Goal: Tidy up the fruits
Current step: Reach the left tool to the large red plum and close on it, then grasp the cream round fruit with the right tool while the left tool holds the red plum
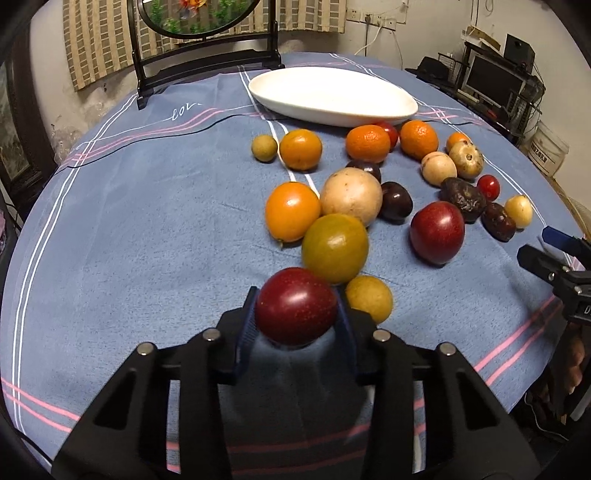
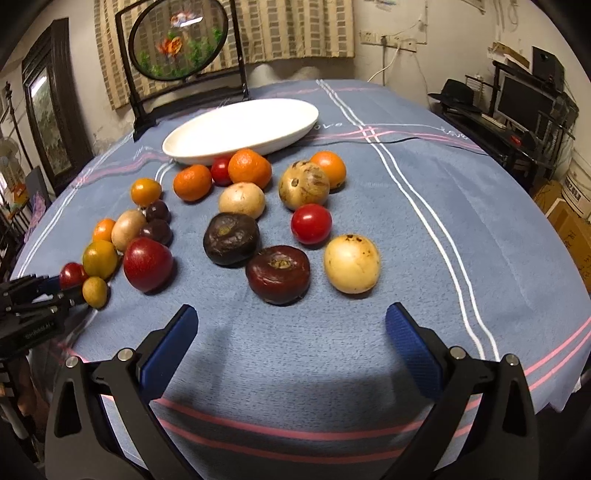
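Blue-padded left gripper clamped on red plum, well short of white dish. Right gripper spread, empty. Advice: lift clear of neighbouring fruit before carrying to dish.

I am working in a lived-in home room. A cloth-covered table is filling it, a painted fish screen standing at its far edge, with curtains hanging behind and a monitor sitting aside.

a round table under a blue cloth with pink and white stripes fills the room; at twelve o'clock a beige checked curtain, at two o'clock a dark shelf with a monitor.
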Action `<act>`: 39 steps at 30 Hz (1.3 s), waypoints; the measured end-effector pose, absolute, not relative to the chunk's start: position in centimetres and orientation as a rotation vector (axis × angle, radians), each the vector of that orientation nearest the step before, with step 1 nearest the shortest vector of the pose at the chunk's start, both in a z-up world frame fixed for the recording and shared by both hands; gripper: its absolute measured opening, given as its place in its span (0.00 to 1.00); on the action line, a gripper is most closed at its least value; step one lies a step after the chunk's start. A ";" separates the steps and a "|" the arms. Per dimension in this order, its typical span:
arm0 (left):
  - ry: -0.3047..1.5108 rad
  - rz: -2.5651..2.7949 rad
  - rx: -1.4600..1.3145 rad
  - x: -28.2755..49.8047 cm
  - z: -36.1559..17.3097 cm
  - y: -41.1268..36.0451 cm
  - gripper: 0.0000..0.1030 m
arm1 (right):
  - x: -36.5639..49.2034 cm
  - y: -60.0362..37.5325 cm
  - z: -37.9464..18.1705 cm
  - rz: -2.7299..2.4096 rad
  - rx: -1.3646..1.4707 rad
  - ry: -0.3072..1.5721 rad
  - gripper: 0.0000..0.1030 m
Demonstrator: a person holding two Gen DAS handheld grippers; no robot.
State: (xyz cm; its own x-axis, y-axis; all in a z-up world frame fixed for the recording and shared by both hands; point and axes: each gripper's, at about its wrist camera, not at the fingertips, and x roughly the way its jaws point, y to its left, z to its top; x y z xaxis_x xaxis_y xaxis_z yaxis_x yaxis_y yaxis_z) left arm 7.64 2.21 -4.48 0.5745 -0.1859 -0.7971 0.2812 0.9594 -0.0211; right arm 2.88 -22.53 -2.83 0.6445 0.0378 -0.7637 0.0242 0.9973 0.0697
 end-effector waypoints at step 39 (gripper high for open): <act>0.900 -0.260 0.101 7.4 -4.4 2.5 0.38 | 6.1 -27.1 -2.8 0.072 0.100 0.898 0.35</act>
